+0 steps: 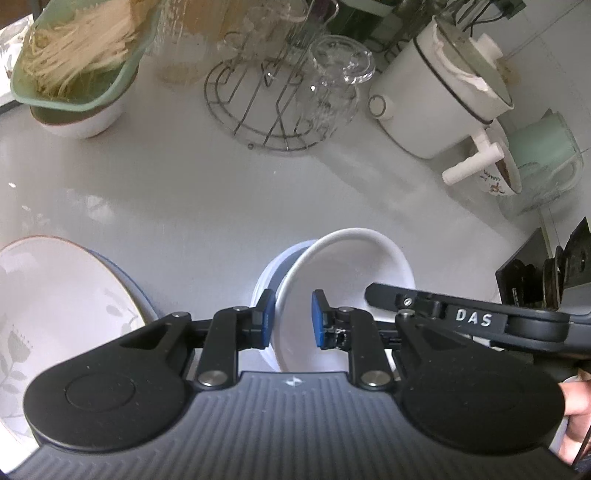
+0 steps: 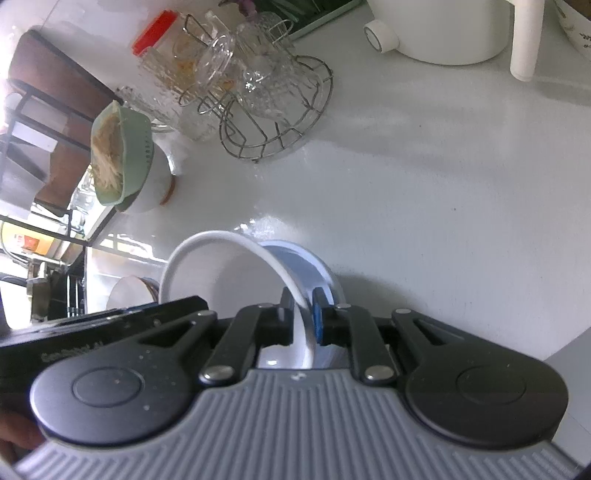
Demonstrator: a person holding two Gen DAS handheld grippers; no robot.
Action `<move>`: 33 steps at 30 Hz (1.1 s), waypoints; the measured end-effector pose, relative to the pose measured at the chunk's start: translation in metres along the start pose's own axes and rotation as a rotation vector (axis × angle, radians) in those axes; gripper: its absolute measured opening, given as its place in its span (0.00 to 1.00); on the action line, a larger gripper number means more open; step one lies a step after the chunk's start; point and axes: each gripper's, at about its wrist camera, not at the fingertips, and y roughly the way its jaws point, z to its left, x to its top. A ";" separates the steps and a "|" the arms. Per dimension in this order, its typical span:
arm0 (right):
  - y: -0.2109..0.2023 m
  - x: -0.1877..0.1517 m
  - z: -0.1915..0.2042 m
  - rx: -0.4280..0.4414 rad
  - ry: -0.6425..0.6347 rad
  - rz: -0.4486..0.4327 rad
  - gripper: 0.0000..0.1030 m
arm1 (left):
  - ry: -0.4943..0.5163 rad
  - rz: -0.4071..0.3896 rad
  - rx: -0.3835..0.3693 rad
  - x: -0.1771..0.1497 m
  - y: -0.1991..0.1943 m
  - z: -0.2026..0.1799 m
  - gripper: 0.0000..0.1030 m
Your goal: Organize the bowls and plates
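Left wrist view: left gripper (image 1: 293,318) sits at lower centre, its blue pads (image 1: 318,321) apart, one on each side of the near rim of a white bowl (image 1: 343,280). No contact between pads and rim is evident. The white bowl is tilted and nested in a blue-rimmed bowl (image 1: 271,271) on the white counter (image 1: 184,192). The right gripper (image 1: 469,317) enters from the right edge, its fingers reaching to the white bowl's right rim. A floral plate (image 1: 55,295) fills the lower left, stacked on a blue-edged dish. Upper left: green colander (image 1: 77,62) with pale strands, resting in a white bowl. Upper centre: wire rack (image 1: 266,110) with an upturned glass (image 1: 332,92). Upper right: white pot (image 1: 439,96) with lid, a mint mug (image 1: 546,147) beside it.

Right wrist view: right gripper (image 2: 300,314) at lower centre, fingers clamped on the white bowl's (image 2: 221,280) rim, one pad inside, one outside. The bowl stands tipped on edge, mouth toward the left of the frame, leaning in the blue-rimmed bowl (image 2: 314,269). The left gripper's body crosses the lower left. Rack (image 2: 273,122) with glasses sits in the upper centre, colander (image 2: 122,155) at left, pot (image 2: 439,33) at the top right.
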 end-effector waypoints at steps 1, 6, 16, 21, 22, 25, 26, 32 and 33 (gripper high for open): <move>-0.002 0.000 0.000 -0.003 0.002 -0.011 0.14 | -0.002 0.004 0.007 0.000 0.000 0.001 0.23; -0.013 0.001 -0.006 -0.004 0.028 -0.061 0.25 | -0.026 -0.015 -0.001 0.002 -0.005 0.011 0.50; -0.002 0.005 -0.030 0.065 0.156 -0.056 0.45 | -0.025 0.023 -0.031 0.002 0.021 0.019 0.51; 0.016 0.004 -0.033 0.089 0.183 -0.010 0.44 | -0.025 0.049 -0.046 0.000 0.036 0.019 0.51; 0.020 0.004 -0.034 0.092 0.187 -0.002 0.44 | -0.023 0.056 -0.043 0.000 0.039 0.019 0.51; 0.027 0.003 -0.039 0.100 0.205 0.015 0.44 | -0.025 0.060 -0.039 -0.002 0.046 0.019 0.51; 0.029 0.003 -0.040 0.105 0.209 0.017 0.44 | -0.025 0.061 -0.040 -0.002 0.048 0.018 0.50; 0.038 0.001 -0.044 0.130 0.214 0.051 0.43 | -0.021 0.076 -0.039 -0.003 0.058 0.014 0.49; 0.040 0.002 -0.046 0.130 0.214 0.058 0.42 | -0.011 0.076 -0.027 -0.003 0.059 0.013 0.48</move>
